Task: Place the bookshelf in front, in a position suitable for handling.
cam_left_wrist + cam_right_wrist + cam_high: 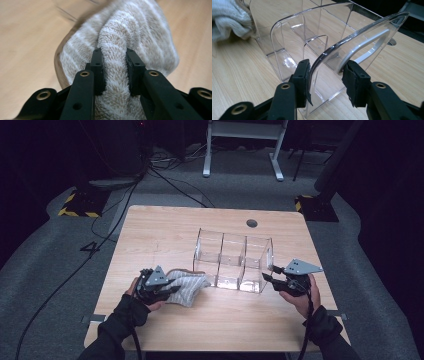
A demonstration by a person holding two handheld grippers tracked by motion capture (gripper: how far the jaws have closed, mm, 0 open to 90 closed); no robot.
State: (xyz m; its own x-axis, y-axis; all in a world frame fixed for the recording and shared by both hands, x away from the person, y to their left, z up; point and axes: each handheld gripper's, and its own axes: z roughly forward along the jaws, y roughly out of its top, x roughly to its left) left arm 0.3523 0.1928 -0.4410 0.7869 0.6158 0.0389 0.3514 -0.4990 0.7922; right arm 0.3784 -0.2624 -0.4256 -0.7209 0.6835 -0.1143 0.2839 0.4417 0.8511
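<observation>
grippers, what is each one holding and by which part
The left gripper is shut on a raised fold of the striped towel. The right gripper straddles the end wall of the clear organizer; only one pad touches it, so no firm hold.

In my left gripper view the fold of the striped towel (117, 75) squeezed between the jaws runs off the bottom edge, and its far end at the top of the frame is smeared with blur. In my right gripper view the same towel is cut by the upper left corner. There the clear organizer (312, 50) wall stands between the jaws of my right gripper (325, 80), but I cannot tell whether the right pad (355, 82) touches it; its base leaves the bottom edge.
</observation>
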